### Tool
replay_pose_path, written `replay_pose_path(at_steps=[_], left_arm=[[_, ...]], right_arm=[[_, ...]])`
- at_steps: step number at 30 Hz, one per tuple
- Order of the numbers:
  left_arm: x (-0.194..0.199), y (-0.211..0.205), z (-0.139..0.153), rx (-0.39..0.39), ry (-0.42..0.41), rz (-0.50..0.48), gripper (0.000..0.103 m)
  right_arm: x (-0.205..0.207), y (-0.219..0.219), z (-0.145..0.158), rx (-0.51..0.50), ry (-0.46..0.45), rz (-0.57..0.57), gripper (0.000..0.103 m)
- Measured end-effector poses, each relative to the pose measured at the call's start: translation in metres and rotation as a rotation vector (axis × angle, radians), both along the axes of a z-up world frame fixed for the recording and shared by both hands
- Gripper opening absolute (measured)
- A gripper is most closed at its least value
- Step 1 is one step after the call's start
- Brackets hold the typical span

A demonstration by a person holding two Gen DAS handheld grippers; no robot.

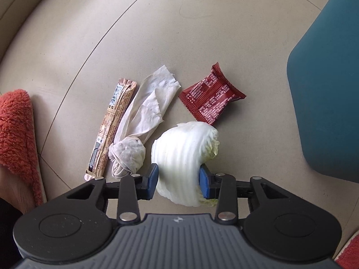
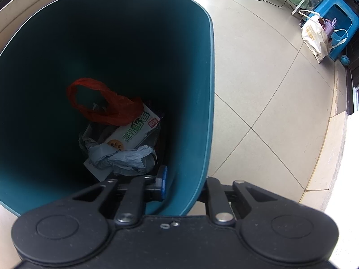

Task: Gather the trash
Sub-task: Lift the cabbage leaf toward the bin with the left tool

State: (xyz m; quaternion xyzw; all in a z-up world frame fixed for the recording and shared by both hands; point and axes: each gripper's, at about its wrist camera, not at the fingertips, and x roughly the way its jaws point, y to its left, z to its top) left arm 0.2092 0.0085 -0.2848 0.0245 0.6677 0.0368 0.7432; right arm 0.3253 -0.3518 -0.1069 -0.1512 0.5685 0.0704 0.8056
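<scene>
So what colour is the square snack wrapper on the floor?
Dark red with white print, clearest in the left wrist view.

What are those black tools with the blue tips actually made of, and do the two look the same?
Both look alike. The left gripper has a ribbed grey body bearing a small white emblem, two round black discs, black linkage bars joined by silver pins, and flat blue pads at the fingertips. The right gripper shows the same black discs, bars and silver pins, with one blue pad visible. No cables show.

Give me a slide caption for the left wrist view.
Left claw grips a cabbage leaf beside floor litter.
</scene>
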Motion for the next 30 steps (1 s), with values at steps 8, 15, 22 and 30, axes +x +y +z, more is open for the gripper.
replay_pose_path(at_steps=[8, 15, 22, 30], left_arm=[[-0.003, -0.007, 0.059, 0.019, -0.054, -0.02, 0.028], [-0.008, -0.013, 0.114, -0.001, -0.122, -0.042, 0.028], [-0.007, -0.024, 0.195, -0.076, -0.211, -0.09, 0.028], [-0.004, -0.055, 0.283, -0.157, -0.346, -0.196, 0.028]], right_arm=[[-0.008, 0.01, -0.009, 0.002, -0.004, -0.007, 0.013], [-0.017, 0.02, -0.014, -0.001, -0.005, -0.002, 0.012], [-0.018, 0.02, -0.018, 0.002, -0.005, -0.01, 0.012], [-0.019, 0.022, -0.016, 0.002, -0.004, -0.011, 0.011]])
